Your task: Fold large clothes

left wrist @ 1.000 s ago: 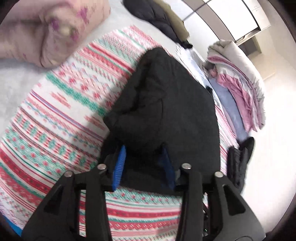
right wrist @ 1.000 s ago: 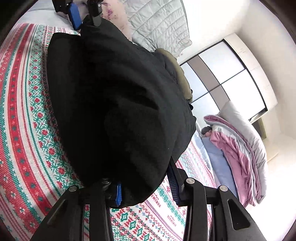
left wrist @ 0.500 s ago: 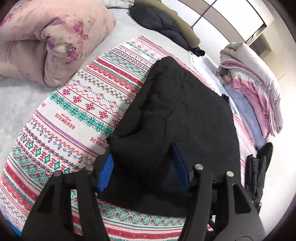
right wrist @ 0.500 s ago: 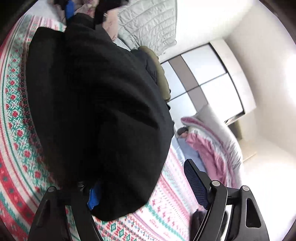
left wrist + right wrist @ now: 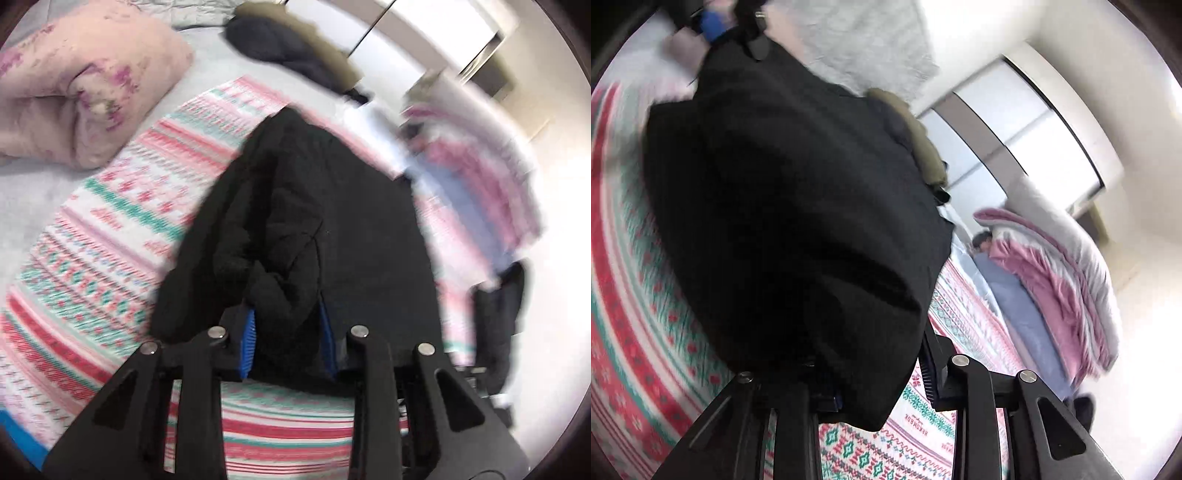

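A big black padded jacket (image 5: 332,206) lies on a red, green and white patterned blanket (image 5: 110,240). My left gripper (image 5: 288,328) is shut on a bunched fold of the jacket at its near edge. In the right wrist view the same jacket (image 5: 798,221) is lifted and fills the middle; my right gripper (image 5: 882,369) is shut on its near hem, with the left pad hidden under cloth. The left gripper (image 5: 713,22) shows at that view's top left, holding the jacket's far end.
A pink flowered pillow (image 5: 85,92) lies at the far left. A dark coat with an olive one (image 5: 295,55) lies beyond the blanket. A pink and grey quilt pile (image 5: 1067,266) sits to the right. Another black garment (image 5: 498,317) lies at the blanket's right edge.
Both grippers, open half a second ago, have closed on the jacket. The left one has gathered a fold of cloth. Both views are blurred by motion.
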Motion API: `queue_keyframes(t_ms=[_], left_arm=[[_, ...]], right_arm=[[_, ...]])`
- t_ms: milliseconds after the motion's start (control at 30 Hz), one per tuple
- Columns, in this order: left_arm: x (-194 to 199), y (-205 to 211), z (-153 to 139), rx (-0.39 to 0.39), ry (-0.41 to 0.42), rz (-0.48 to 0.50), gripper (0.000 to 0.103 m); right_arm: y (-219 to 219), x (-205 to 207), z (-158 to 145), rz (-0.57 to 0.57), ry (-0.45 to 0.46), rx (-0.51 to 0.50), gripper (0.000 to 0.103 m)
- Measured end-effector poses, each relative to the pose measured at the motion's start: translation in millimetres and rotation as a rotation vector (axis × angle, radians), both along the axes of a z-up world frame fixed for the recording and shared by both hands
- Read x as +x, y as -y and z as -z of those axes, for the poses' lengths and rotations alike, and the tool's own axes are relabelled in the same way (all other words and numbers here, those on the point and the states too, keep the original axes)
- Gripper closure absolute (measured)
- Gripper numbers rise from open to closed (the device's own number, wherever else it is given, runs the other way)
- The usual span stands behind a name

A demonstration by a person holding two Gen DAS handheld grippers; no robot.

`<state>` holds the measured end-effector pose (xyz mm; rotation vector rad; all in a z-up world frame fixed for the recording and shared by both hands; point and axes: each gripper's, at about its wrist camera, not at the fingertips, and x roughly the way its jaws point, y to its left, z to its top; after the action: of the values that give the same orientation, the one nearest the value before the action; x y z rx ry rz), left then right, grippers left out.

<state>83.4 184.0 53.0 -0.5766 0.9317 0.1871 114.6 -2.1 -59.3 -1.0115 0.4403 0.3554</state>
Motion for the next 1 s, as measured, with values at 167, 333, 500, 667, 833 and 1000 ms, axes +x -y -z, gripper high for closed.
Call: queue_keyframes(t_ms=[167, 333, 500, 667, 833, 1000], left_arm=[[-5, -27, 25, -0.085, -0.069, -0.03, 0.07], [-4, -27, 2, 0.07, 0.038, -0.064, 0.071], [3, -33, 30, 0.049, -0.057, -0.04, 0.068], [-1, -31, 27, 0.058, -0.096, -0.025, 0.066], [-1, -31, 28, 0.069, -0.097, -0.026, 0.062], [-1, -34, 31, 0.052, -0.097, -0.02, 0.06]], right_arm=[[-12, -12, 10, -0.083, 0.028, -0.059, 0.072], [-22, 2, -13, -0.076, -0.004, 0.039, 0.072], [-32, -6, 4, -0.084, -0.037, -0.082, 0.072], [-22, -11, 15, -0.12, -0.063, -0.089, 0.071], [-12, -20, 7, -0.135, -0.071, -0.03, 0.037], [38, -27, -52, -0.224, -0.373, 0.225, 0.023]])
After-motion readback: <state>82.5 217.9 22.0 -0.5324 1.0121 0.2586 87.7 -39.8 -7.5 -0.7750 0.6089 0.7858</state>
